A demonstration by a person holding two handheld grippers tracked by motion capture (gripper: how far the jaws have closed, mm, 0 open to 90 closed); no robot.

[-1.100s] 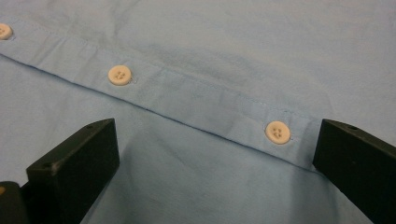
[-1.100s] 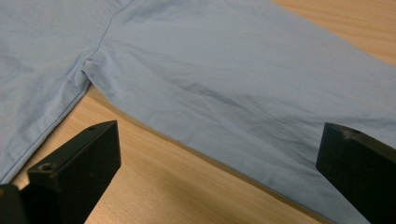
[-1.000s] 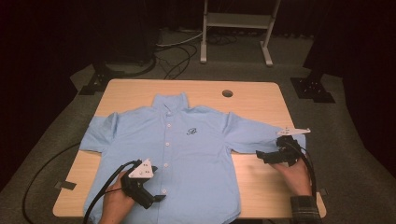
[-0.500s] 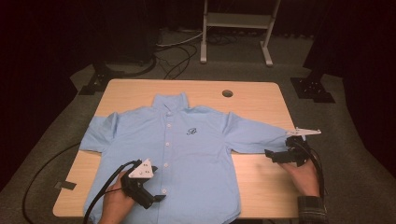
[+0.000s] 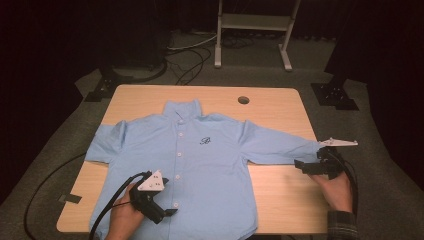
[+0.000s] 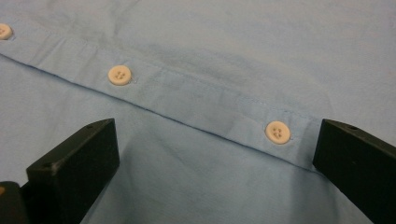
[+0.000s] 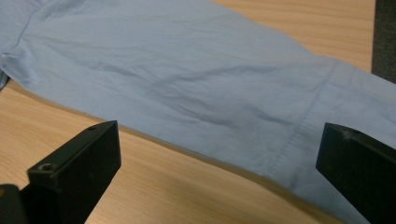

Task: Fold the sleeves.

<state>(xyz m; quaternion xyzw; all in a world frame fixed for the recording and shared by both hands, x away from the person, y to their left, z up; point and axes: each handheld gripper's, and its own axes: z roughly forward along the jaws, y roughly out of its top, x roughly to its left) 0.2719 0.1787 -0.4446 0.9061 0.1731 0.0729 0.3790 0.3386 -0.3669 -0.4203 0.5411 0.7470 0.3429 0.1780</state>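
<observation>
On the table a blue shirt lies flat, front up and buttoned, collar away from the person, sleeves spread to both sides. Over its lower front the left gripper hangs with jaws wide apart astride the button strip, while the right gripper, jaws also apart, faces the right sleeve near its cuff. This looks like the start of a fold, though I may misjudge it, and the next move calls for the right jaws to close on the cuff's edge.
</observation>
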